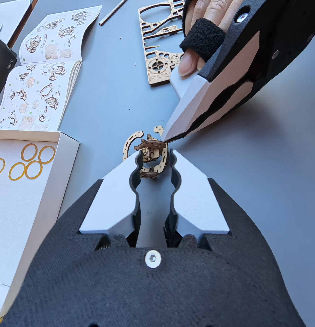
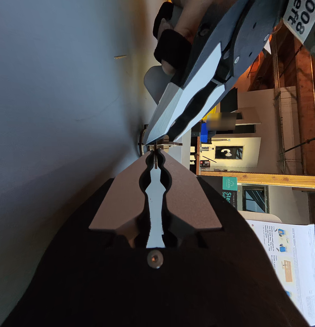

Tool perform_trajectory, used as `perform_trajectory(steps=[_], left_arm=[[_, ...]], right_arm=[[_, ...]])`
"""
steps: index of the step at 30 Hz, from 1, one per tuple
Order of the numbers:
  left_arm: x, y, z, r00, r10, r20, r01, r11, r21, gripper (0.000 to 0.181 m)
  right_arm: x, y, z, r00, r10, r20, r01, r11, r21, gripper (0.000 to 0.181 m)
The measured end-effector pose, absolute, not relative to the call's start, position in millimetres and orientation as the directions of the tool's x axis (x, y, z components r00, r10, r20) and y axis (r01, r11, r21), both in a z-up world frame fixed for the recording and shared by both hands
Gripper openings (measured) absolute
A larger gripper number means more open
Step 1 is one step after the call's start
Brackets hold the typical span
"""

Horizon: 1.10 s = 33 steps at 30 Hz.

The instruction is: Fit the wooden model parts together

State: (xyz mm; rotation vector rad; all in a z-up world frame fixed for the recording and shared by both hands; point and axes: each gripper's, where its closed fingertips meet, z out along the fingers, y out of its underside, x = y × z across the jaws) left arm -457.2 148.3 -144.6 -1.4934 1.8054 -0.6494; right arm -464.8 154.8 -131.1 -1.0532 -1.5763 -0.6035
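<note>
You had the wooden model (image 1: 150, 155) lifted just off the grey table (image 1: 241, 177), caught between both tools at once. Your left gripper (image 1: 155, 154) reached it from below in its own view, with a gap between its fingers; the left-hand fingertip (image 1: 138, 155) touched the model's small block, but I could not tell whether the other pad bore on the ring, so whether it was truly gripping was unclear. Your right gripper (image 2: 155, 154) was closed down on a thin dark wooden plate (image 2: 155, 160) standing edge-on between its tips.

To do this step well, I judged you needed to keep the left tool still as the anchor and push the plate straight along its own plane into its slot. Any twist looked likely to snap such thin ply or pop the curved ring (image 1: 129, 146) loose. A second small curved piece (image 1: 158, 130) lay on the table just behind the model.

As for containers, the white cardboard tray (image 1: 68, 159) at the left held several yellow rubber bands (image 1: 30, 152), lying loose and overlapping. Beyond it lay the open instruction booklet (image 1: 43, 79) and a half-emptied parts sheet (image 1: 158, 53).
</note>
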Motion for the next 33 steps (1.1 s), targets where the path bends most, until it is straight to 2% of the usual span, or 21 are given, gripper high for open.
perform_trajectory(steps=[10,23,33], left_arm=[[-457.3,147.3,-144.8,-0.091,-0.979,-0.183,-0.632,0.199,-0.749,0.03],[-459.3,149.0,-145.9,-0.051,-0.978,-0.202,-0.633,0.188,-0.751,0.032],[-456.5,149.9,-145.9,0.031,-0.968,-0.247,-0.584,0.183,-0.791,0.031]], right_arm=[[-465.6,155.4,-129.7,-0.004,0.322,0.947,0.853,0.496,-0.165,0.003],[-466.5,155.4,-131.3,0.05,0.382,0.923,0.831,0.497,-0.25,0.002],[-466.9,153.8,-132.9,0.006,0.358,0.934,0.835,0.512,-0.202,0.002]])
